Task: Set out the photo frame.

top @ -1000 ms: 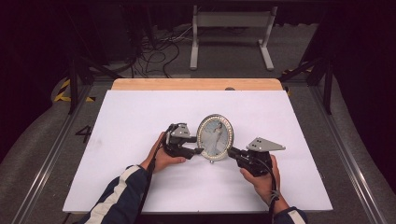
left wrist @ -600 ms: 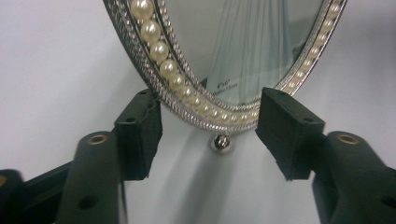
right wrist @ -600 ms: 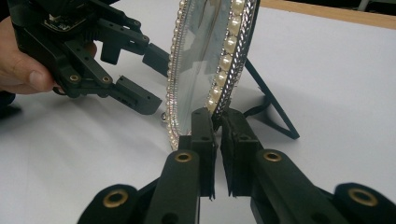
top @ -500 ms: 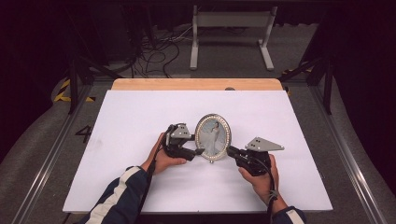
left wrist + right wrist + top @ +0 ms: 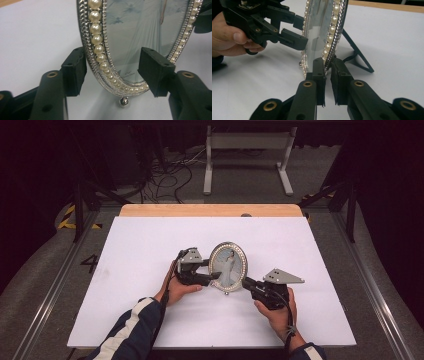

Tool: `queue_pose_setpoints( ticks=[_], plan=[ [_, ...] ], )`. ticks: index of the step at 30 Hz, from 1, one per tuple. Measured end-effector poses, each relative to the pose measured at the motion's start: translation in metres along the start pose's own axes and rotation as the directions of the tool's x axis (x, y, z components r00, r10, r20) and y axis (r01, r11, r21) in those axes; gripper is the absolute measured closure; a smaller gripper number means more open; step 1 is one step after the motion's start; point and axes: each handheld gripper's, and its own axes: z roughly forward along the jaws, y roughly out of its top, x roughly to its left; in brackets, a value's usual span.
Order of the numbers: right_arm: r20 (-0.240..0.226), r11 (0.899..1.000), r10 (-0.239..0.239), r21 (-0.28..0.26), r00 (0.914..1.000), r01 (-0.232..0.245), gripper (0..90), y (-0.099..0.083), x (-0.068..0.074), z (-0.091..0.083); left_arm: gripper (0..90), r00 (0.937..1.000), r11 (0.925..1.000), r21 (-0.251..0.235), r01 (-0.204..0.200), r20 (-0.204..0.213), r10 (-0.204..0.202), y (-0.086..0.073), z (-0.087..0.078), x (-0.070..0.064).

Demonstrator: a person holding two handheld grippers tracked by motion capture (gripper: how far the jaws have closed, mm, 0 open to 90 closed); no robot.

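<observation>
An oval picture frame (image 5: 228, 265) with a pearl and silver rim stands upright in the middle of the white table (image 5: 145, 245). It holds a picture of a figure in a pale dress. My left gripper (image 5: 214, 272) is open, its jaws straddling the frame's lower left rim (image 5: 100, 50), one pad behind it and one in front of the glass. My right gripper (image 5: 246, 284) is shut on the frame's lower right rim (image 5: 332, 30), its pads (image 5: 318, 67) pinching the edge. In the right gripper view the left gripper (image 5: 298, 32) and the hand holding it sit at the upper left.
The frame's black back stand (image 5: 357, 55) rests on the table behind it, and a small ball foot (image 5: 124, 102) sits under the rim. A wooden strip (image 5: 210, 210) runs along the table's far edge. Metal rails flank the table; cables and a stand lie on the floor beyond.
</observation>
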Motion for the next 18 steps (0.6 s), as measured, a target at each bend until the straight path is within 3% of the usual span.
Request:
queue_pose_setpoints(
  ticks=[4, 18],
  plan=[
    [0.009, 1.0, -0.006, -0.004, 0.9999, 0.006, 83.4, 0.0001, 0.0009, -0.0002, 51.0, 0.9995, 0.9999, 0.01, -0.01, -0.03, 0.01, 0.0003, -0.0028, 0.0004],
    [0.04, 0.999, -0.024, -0.023, 0.9989, 0.025, 81.6, -0.0019, 0.0027, 0.0021, 54.4, 0.9981, 0.9987, 0.043, -0.029, -0.054, 0.031, 0.0008, -0.0055, -0.0029]
  ],
)
